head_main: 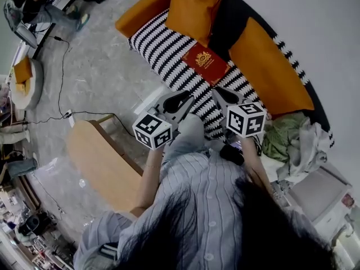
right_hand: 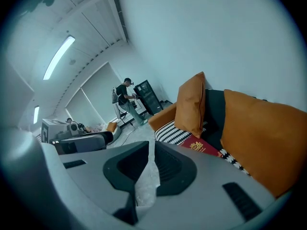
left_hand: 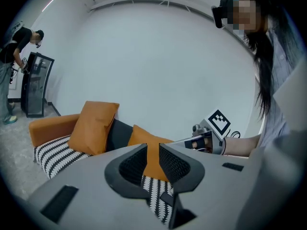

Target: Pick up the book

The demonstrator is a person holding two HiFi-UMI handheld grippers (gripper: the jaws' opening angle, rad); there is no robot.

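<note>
Nearest, the person in a striped shirt holds both grippers just in front of the body, over the near edge of the sofa [head_main: 163,49]. The left gripper [head_main: 179,101] has its jaws drawn in to a narrow slit with nothing between them. The right gripper [head_main: 226,96], just beside it, is closed down the same way and also empty. To the near left stands a wooden table [head_main: 98,156], and to the near right a heap of clothes [head_main: 292,136] lies on the sofa's end. Just beyond both grippers, the red book [head_main: 206,62] lies flat on the black-and-white striped seat, untouched. Past it an orange cushion [head_main: 194,4] leans on the backrest, with a second cushion [head_main: 267,66] at the right. Far across the room another person [right_hand: 125,97] stands at a dark cabinet.
</note>
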